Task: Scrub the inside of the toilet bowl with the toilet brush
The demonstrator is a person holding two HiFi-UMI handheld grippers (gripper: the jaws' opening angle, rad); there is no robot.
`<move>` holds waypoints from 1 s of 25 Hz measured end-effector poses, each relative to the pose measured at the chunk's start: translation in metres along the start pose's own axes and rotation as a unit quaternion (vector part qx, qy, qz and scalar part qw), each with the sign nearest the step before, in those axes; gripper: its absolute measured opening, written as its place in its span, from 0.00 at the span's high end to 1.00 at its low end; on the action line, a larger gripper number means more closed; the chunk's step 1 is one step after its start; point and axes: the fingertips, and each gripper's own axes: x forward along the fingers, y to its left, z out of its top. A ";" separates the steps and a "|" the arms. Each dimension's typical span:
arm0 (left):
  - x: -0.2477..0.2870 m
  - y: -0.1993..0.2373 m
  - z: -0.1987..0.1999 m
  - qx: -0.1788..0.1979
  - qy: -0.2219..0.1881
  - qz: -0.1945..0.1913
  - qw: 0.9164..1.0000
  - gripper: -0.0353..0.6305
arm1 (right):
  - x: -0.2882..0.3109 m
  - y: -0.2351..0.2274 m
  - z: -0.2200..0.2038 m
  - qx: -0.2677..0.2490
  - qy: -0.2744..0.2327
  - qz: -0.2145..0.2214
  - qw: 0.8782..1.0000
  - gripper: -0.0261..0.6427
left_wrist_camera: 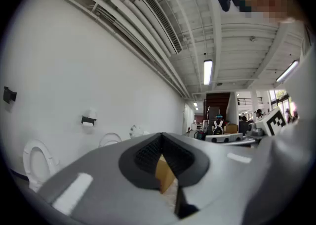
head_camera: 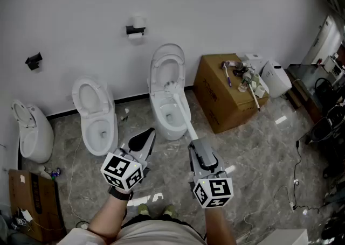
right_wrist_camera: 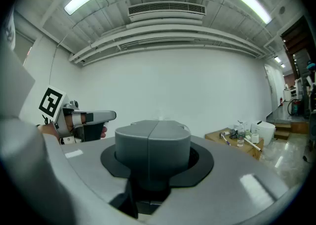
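Nearest the camera, two forearms reach forward from the bottom of the head view, each holding a claw with a marker cube. The left claw (head_camera: pixel 149 133) is pressed together and empty, hanging above the floor just left of the toilet. The right claw (head_camera: pixel 192 145) pinches the near end of the toilet brush (head_camera: pixel 183 114). Its long white handle slants up and away to the bristle head, which sits high at the back of the toilet bowl (head_camera: pixel 159 120), close under the raised seat (head_camera: pixel 167 58), not down in the water.

The likely trouble comes from that long reach: held only at its tip, the handle could twist or slip between the jaws once the bristles press on the porcelain. The head could also ride up and knock the raised seat, or flick water out onto the glossy stone floor (head_camera: pixel 259 147) — slippery underfoot.

Further left stand a second toilet (head_camera: pixel 96 113) and a third (head_camera: pixel 33 132), well apart from the work. To the right, a cardboard box (head_camera: pixel 220 97) with small tools on top sits near the bowl, where a wide swing might brush it. A paper holder (head_camera: pixel 136 28) hangs on the far wall.
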 end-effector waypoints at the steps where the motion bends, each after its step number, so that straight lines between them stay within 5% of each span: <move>1: 0.001 -0.001 -0.001 -0.001 0.000 0.000 1.000 0.94 | 0.000 -0.001 0.000 0.000 0.001 0.000 1.000 0.72; 25: 0.040 -0.034 -0.008 0.001 -0.004 0.023 1.000 0.94 | -0.025 -0.082 0.002 0.045 -0.020 0.001 0.999 0.72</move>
